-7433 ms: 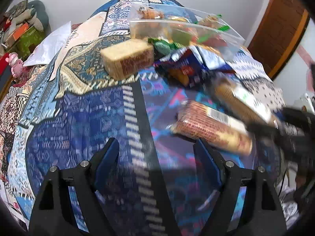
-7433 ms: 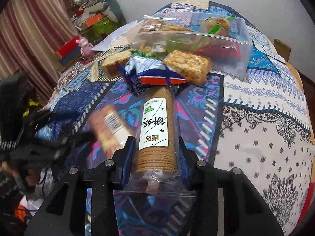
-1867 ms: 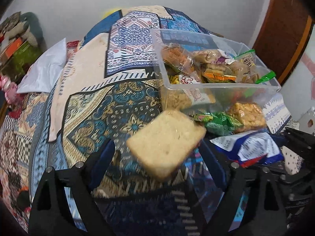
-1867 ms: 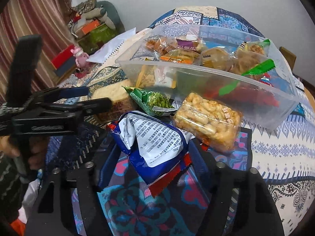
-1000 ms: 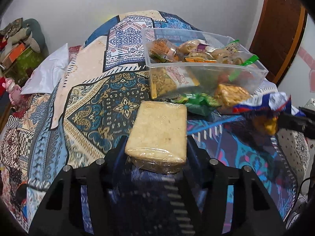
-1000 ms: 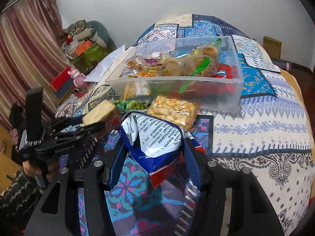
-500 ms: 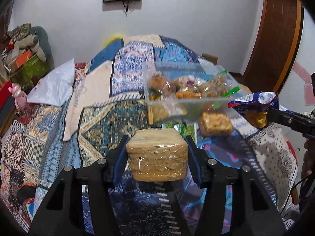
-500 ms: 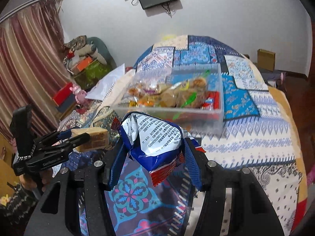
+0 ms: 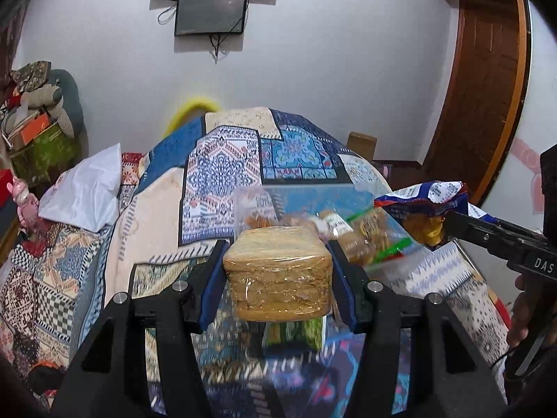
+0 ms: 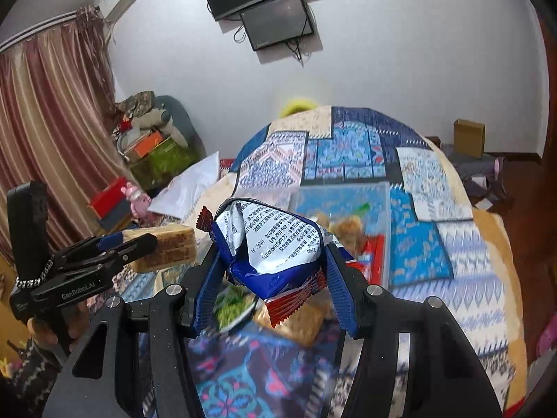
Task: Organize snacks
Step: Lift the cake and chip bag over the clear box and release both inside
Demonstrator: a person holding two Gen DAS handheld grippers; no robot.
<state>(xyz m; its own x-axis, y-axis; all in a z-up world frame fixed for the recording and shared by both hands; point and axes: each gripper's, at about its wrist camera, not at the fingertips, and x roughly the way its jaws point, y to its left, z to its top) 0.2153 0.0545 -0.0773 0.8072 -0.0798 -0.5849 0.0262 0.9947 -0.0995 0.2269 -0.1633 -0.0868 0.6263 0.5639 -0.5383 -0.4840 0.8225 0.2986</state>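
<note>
Tan and plastic-wrapped, the cake block [image 9: 276,273] sits clamped between the blue pads of the left gripper [image 9: 276,271], at the centre of the left wrist view, lifted clear of the bedspread [image 9: 222,167]. In the right wrist view the same block shows at the left of the frame, with printed brown sides.

The right gripper [image 10: 271,264] is closed on the chip bag [image 10: 275,244], blue and white with a red crimped edge hanging below, in the centre of its own view. In the left wrist view that bag is at the right edge of the frame, raised above the bin [image 9: 313,195].

The clear bin sits just above centre in both views, behind the held items, resting on the patchwork bedspread; it holds several wrapped snacks, blurred. Below the block in the left wrist view lies a green packet [image 9: 296,331] on the cloth. In the right wrist view, under the bag, a cracker pack [image 10: 299,320] lies beside the green packet.

A white pillow [image 9: 87,188] is at the left. Two dark screens [image 9: 212,7] hang on the wall at the top of the frame. A wooden door [image 9: 487,87] fills the upper right, and striped curtains [image 10: 52,122] the left of the right wrist view.
</note>
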